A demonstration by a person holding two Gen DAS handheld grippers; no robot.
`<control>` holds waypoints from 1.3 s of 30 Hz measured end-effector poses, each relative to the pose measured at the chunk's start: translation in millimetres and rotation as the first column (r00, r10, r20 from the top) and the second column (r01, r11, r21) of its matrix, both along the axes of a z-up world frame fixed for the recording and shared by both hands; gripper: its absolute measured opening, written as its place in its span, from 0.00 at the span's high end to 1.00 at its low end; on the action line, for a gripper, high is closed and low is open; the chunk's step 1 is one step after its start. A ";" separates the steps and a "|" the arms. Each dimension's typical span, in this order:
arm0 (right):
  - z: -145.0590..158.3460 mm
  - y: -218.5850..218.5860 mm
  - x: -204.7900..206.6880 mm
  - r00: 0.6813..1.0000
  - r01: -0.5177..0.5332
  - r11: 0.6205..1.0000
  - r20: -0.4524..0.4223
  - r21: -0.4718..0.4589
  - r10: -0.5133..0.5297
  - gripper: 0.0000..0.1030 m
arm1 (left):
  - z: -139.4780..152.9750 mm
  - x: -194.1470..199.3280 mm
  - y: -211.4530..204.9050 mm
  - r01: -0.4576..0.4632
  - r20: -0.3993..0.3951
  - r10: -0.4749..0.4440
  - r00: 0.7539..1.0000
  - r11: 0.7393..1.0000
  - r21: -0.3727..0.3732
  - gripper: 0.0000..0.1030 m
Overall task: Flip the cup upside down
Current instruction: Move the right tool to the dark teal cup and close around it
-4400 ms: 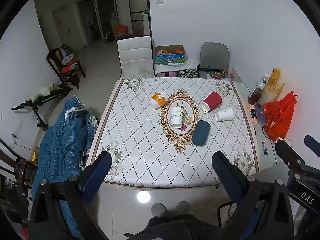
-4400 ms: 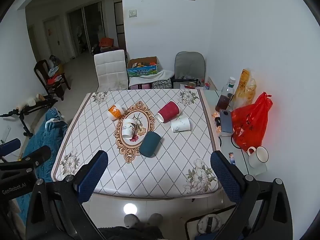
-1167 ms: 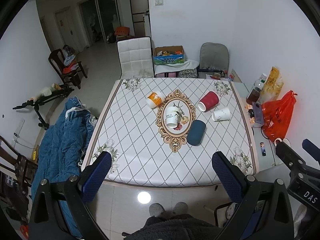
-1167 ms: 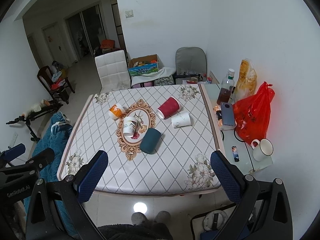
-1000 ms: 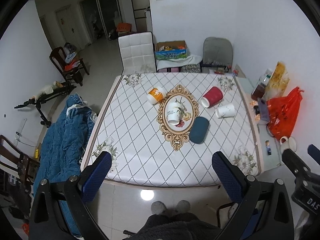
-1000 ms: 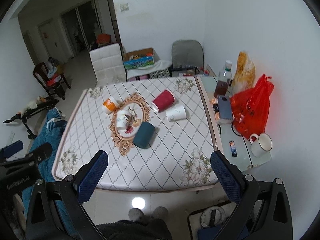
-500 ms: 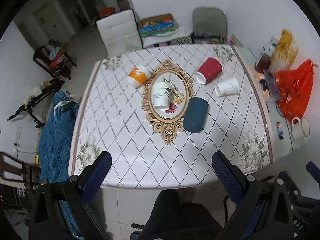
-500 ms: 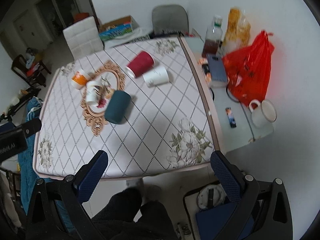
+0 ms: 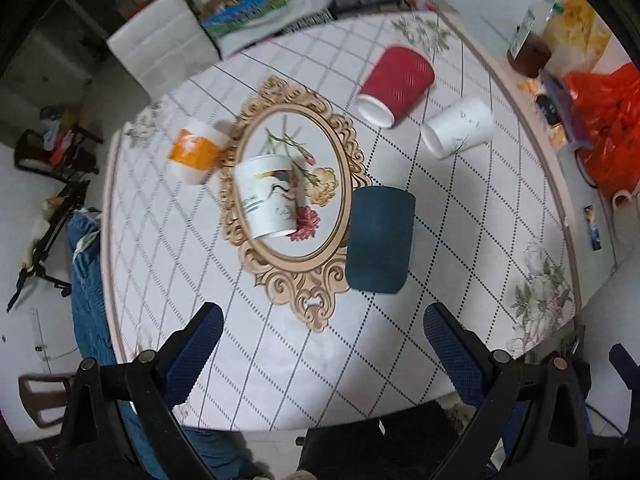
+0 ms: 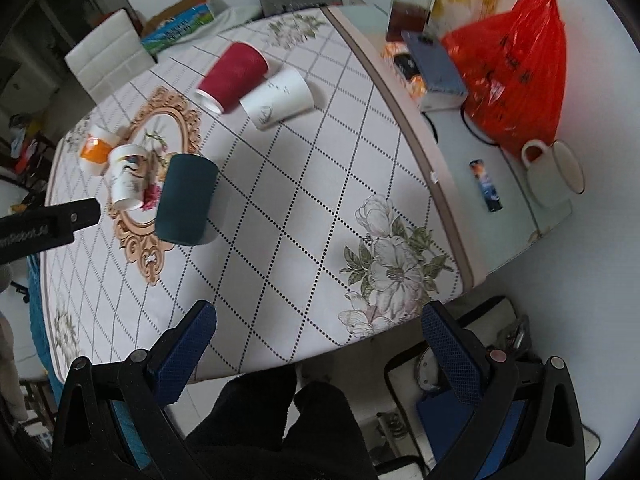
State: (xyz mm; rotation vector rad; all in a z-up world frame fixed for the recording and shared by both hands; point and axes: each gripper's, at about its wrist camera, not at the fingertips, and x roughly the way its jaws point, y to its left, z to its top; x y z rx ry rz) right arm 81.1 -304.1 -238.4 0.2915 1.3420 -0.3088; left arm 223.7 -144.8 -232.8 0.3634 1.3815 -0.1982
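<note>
Both the left gripper and the right gripper hang wide open and hold nothing above the table, where five cups lie, the teal cup nearest.

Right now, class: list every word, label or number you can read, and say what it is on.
"…Robot.AI", start cut off: on the left gripper body, right wrist view.
Dark characters on the red bag: unreadable.
Print on the printed cup and cardboard box: too blurred.
</note>
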 end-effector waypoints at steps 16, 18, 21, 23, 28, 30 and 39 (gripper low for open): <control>-76.4 -10.9 53.8 0.984 0.057 0.998 -0.168 0.010 -0.054 0.00 | -79.6 58.1 -29.6 0.108 -0.195 -0.107 0.975 0.994 -0.002 0.01; -82.8 -13.1 57.9 0.981 0.060 0.998 -0.183 0.008 -0.057 0.00 | -87.0 60.7 -34.0 0.123 -0.211 -0.121 0.970 0.992 0.000 0.01; -90.8 -16.1 61.2 0.977 0.063 0.998 -0.204 0.002 -0.061 0.00 | -97.6 63.1 -42.7 0.154 -0.232 -0.148 0.962 0.988 0.009 0.01; -95.2 -17.7 62.2 0.974 0.065 0.998 -0.216 -0.001 -0.064 0.00 | -103.8 64.6 -47.5 0.172 -0.241 -0.164 0.957 0.985 0.013 0.01; -102.1 -21.3 62.6 0.969 0.074 0.997 -0.235 0.000 -0.072 0.00 | -119.3 67.0 -60.2 0.213 -0.268 -0.199 0.943 0.977 0.022 0.05; -103.4 -22.6 62.0 0.968 0.078 0.997 -0.241 -0.001 -0.076 0.00 | -124.6 67.0 -65.8 0.231 -0.269 -0.216 0.939 0.973 0.025 0.05; -103.8 -28.8 58.2 0.963 0.108 0.994 -0.249 -0.008 -0.107 0.00 | -150.0 65.3 -83.3 0.286 -0.295 -0.258 0.920 0.957 0.055 0.19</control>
